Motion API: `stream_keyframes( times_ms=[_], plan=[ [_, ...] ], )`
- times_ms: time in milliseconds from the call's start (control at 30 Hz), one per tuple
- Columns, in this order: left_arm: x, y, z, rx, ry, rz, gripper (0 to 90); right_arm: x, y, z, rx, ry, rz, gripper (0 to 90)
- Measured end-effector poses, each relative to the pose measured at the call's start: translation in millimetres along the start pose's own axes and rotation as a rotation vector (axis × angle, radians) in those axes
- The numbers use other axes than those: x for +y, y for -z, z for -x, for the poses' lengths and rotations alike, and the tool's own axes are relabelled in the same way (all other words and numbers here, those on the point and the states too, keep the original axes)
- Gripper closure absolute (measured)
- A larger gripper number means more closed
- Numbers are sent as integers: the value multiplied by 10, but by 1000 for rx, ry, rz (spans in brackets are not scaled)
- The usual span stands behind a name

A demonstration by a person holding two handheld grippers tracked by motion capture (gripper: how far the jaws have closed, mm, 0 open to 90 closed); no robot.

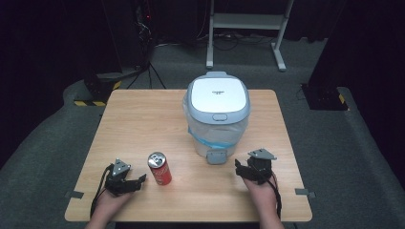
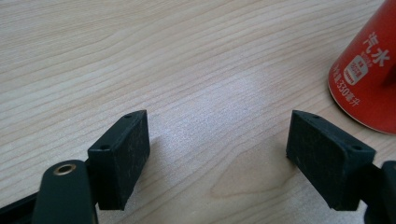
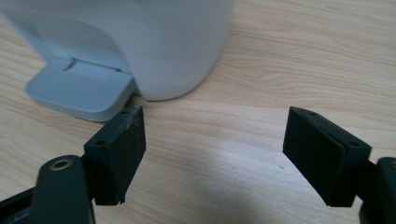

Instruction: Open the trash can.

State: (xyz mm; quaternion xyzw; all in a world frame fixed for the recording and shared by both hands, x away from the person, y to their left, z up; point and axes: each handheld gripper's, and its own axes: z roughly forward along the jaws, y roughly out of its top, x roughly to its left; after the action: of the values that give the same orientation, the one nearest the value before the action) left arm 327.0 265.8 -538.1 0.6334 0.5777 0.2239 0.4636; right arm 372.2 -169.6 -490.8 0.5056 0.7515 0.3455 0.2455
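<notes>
Can: red soda can stands upright on the wooden table, long axis vertical, silver top with pull tab facing up. It sits near the front edge, left of centre.
Can from my left gripper view: its red wall shows at 2 o'clock, printed label facing my jaws, base on the wood.
Left gripper: my left gripper lies at 9 o'clock of the can, just beside it and not touching. Jaws spread wide, released, gripping nothing; bare table between the pads.
Bin: white pedal bin with grey lid shut stands at 1 o'clock of the can, well apart, pedal pointing at the front edge.
Right gripper: my right gripper rests at 4 o'clock of the pedal, near it. Jaws wide apart, released, nothing held.
Bin from my right gripper view: pedal at 11 o'clock, just above my left pad; contact cannot be told.
</notes>
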Motion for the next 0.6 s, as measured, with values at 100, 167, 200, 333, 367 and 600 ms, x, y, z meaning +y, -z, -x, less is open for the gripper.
stream_keyframes(
  times_ms=[100,167,200,333,367,600],
  plan=[
    [-1,-1,2,-1,2,2,216,5,-1,-68,30,14,2,279],
    [-1,-1,3,-2,3,3,217,8,-5,-113,45,25,3,302],
    [-1,-1,3,-2,2,3,218,11,-6,-137,48,27,3,315],
    [-2,-4,8,-3,8,11,221,25,-5,-225,62,37,11,355],
    [-2,-2,8,-4,7,10,223,28,-5,-248,63,42,15,365],
    [0,-1,5,-8,2,8,227,63,-23,-395,84,59,31,419]
  ],
)
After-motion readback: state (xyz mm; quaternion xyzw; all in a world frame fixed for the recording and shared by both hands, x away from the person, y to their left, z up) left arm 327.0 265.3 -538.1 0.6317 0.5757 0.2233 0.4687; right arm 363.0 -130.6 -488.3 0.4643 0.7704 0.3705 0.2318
